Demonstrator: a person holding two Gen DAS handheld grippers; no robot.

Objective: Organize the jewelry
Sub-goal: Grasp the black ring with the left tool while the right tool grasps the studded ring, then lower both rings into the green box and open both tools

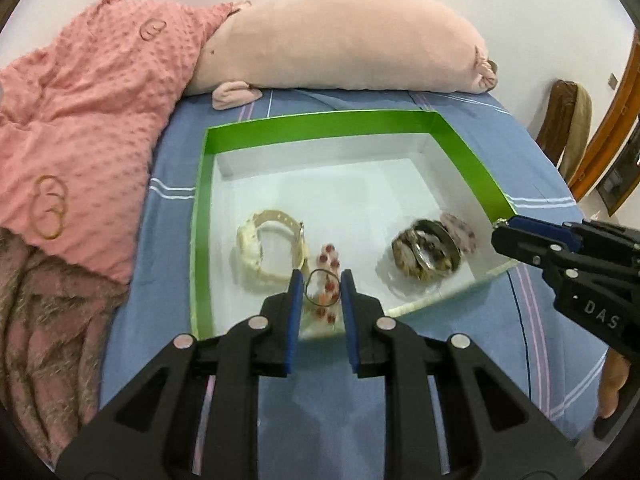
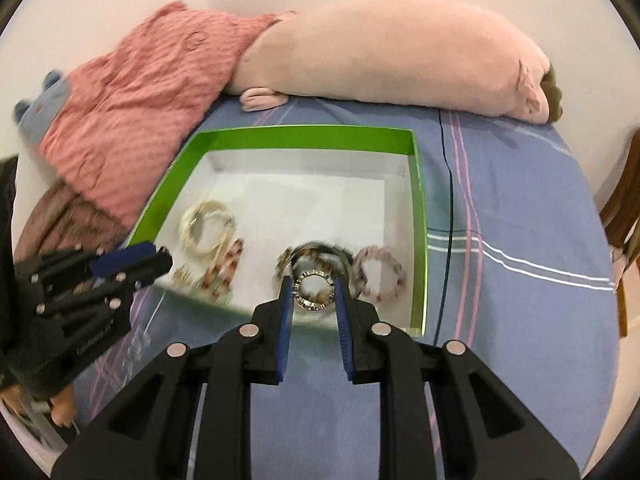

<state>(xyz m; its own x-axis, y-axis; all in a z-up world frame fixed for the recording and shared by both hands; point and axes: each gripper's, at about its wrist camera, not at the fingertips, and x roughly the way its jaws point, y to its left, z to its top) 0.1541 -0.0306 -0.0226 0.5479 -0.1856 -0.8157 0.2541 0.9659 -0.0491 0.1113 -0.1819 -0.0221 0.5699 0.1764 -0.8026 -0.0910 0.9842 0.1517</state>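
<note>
Gold-toned and studded along its rim, a wide ring (image 2: pixel 314 291) sits clamped between the blue pads of the right gripper (image 2: pixel 314 292), held above the near edge of the green-walled box (image 2: pixel 418 216). A thinner plain ring (image 1: pixel 322 289) is pinched the same way in the left gripper (image 1: pixel 322 290), also over the near part of the box.

Inside the box, on its white floor, lie the other pieces. A cream watch (image 1: pixel 272 254) rests at the left. A bracelet of red and clear beads (image 1: pixel 329 264) lies just right of it, partly behind the left gripper's ring. A heap of metal bangles (image 1: pixel 426 254) sits toward the right, and a pale pink beaded bracelet (image 1: pixel 460 230) touches it on its far right side. Some small gold pieces (image 2: pixel 185 276) lie near the front left corner, too blurred to identify.

The box rests on a blue striped bedsheet (image 2: pixel 500 220). A pink dotted blanket (image 1: pixel 92 100) is bunched at the far left, and a long pale pink plush pillow (image 1: pixel 340 40) lies along the far edge against the wall.
</note>
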